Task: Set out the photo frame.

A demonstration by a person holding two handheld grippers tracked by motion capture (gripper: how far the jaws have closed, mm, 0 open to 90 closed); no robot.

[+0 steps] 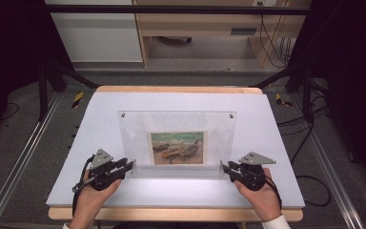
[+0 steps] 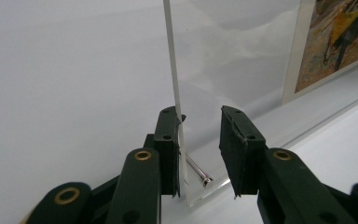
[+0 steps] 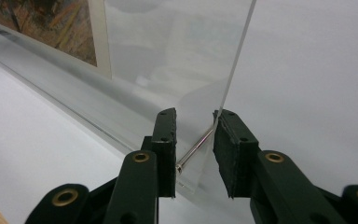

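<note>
High view: I look forward and down over the white table (image 1: pixel 100 124) | gripper views: close, low, facing inward | shared: upright clear acrylic picture frame (image 1: pixel 176 121) (image 2: pixel 233 56) (image 3: pixel 177 60), near corners.

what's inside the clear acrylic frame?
Inside the clear acrylic picture frame sits a painted print of beached boats, low and centred; the rest of the panel is see-through. Silver metal pins cross its corners. The print's back cannot be seen.
</note>
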